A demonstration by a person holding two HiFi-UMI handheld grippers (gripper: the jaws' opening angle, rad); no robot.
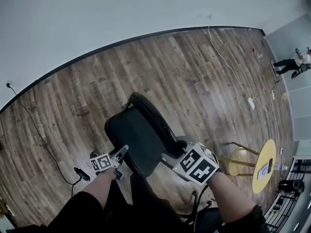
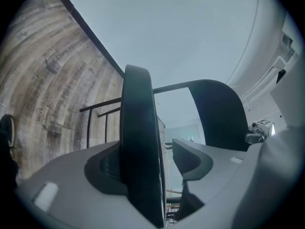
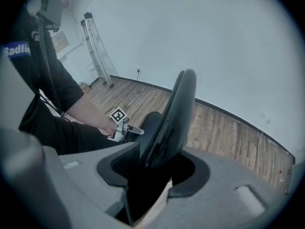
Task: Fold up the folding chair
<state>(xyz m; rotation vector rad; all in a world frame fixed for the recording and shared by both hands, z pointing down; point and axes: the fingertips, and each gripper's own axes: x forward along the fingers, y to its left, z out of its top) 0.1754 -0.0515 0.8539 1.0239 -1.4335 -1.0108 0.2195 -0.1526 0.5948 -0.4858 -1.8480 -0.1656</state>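
Folding under way: left tongs (image 2: 148, 159) loosely straddle seat (image 2: 138, 128); right tongs (image 3: 159, 168) clamp backrest (image 3: 178, 104). Next: swing seat against backrest.

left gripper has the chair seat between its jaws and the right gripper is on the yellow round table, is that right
No: the right gripper is on the chair's backrest, not the yellow round table, as the right gripper view shows. The seat is between the jaws of the left gripper.
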